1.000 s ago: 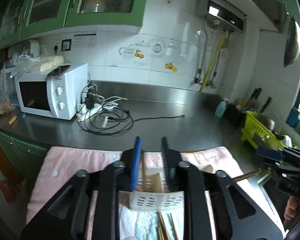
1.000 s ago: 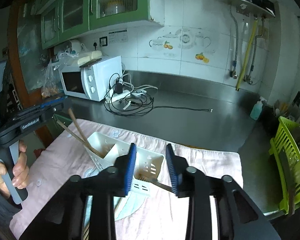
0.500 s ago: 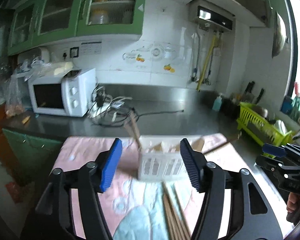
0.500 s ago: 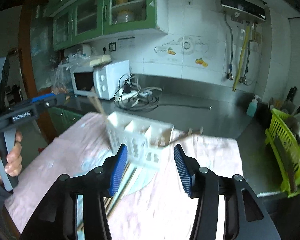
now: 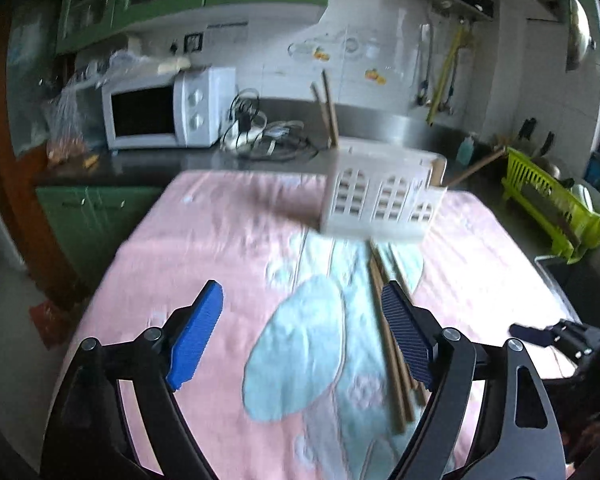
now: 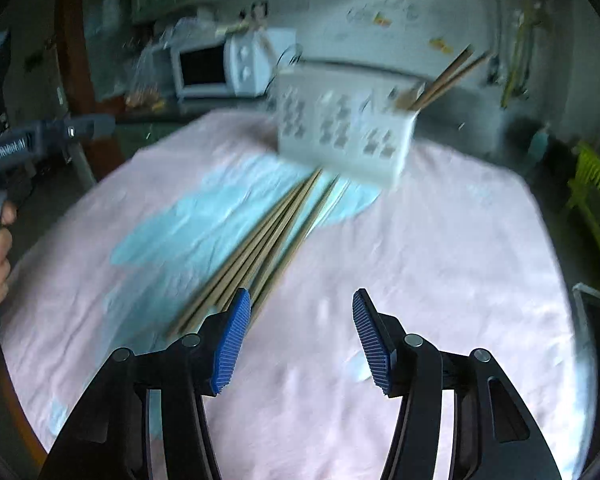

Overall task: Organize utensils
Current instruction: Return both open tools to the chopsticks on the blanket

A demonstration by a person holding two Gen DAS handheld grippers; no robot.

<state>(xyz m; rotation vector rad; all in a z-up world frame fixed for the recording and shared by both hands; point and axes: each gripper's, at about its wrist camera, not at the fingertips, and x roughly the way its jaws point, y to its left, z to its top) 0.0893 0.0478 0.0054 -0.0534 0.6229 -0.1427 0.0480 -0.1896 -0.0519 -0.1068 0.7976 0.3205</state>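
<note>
Chopsticks [image 5: 326,108] stand in white caddy [image 5: 382,196]; both hand-held grippers, left [image 5: 302,338] and right [image 6: 300,336], are spreading, empty.

Left wrist view: from above the pink cloth [image 5: 220,232], angled down, facing the tiled back wall. Right wrist view: steeper, closer to cloth, same heading. Shared: white caddy [image 5: 382,204], loose chopsticks [image 6: 260,244], microwave [image 5: 168,108].

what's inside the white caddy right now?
Chopsticks stand in both ends of the white caddy: one pair at its left end, another leaning out of its right end. The middle compartment's contents are hidden by the wall. More chopsticks lie loose on the cloth.
</note>
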